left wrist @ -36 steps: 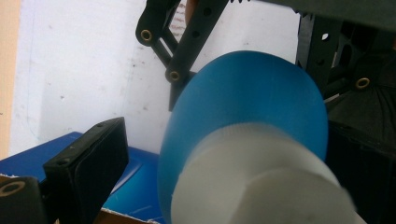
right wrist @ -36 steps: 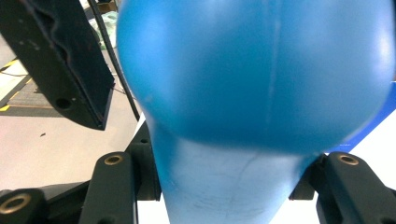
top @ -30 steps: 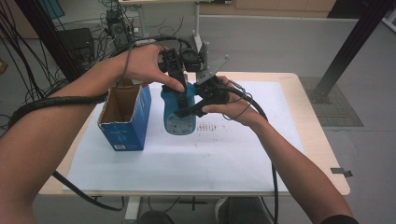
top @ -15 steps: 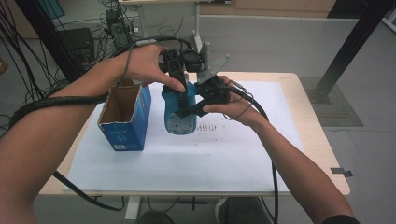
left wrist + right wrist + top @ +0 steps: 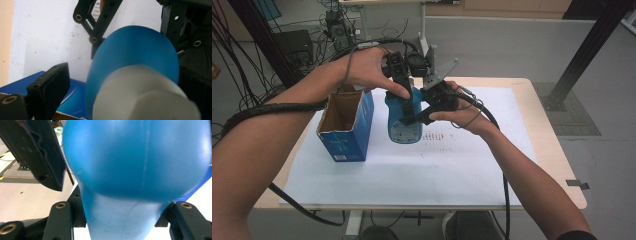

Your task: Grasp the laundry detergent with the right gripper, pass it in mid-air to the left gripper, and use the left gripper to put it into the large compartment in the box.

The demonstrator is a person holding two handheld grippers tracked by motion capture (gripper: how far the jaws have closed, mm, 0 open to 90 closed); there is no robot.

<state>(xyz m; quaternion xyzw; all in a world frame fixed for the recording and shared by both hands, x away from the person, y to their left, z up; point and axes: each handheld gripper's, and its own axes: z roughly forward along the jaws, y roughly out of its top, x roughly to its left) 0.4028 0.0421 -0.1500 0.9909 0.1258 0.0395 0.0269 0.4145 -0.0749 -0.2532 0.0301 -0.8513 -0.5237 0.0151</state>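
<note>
Blue bottle (image 5: 404, 120) held upright above the white sheet (image 5: 422, 165), just right of the open blue box (image 5: 346, 125), apart from it. Bottle's white cap (image 5: 140, 97) sits at the top, close under the left gripper's camera.

Right gripper (image 5: 418, 116): clamped on the bottle's body from the side; in the right gripper view both jaws press the blue waist. This is the only firm hold.

Left gripper (image 5: 401, 87): comes down over the top. Jaws have just been closing, with the cap end between them. In the left gripper view one pad (image 5: 48, 83) stands clear of the bottle with white sheet showing in the gap; the other side is hidden behind the bottle. Not gripping yet, as far as the frames show.

Risks, as judged:
- Left jaws close off-centre on the cap; the rounded shoulder lets a pad slide and tips the bottle in the right grip.
- Twisting the cap may spin the smooth waist inside the right jaws instead.
- If the right grip loosens, the bottle drops to the sheet or knocks the box.
- The two grippers stand close; linkages or cables could foul.
</note>
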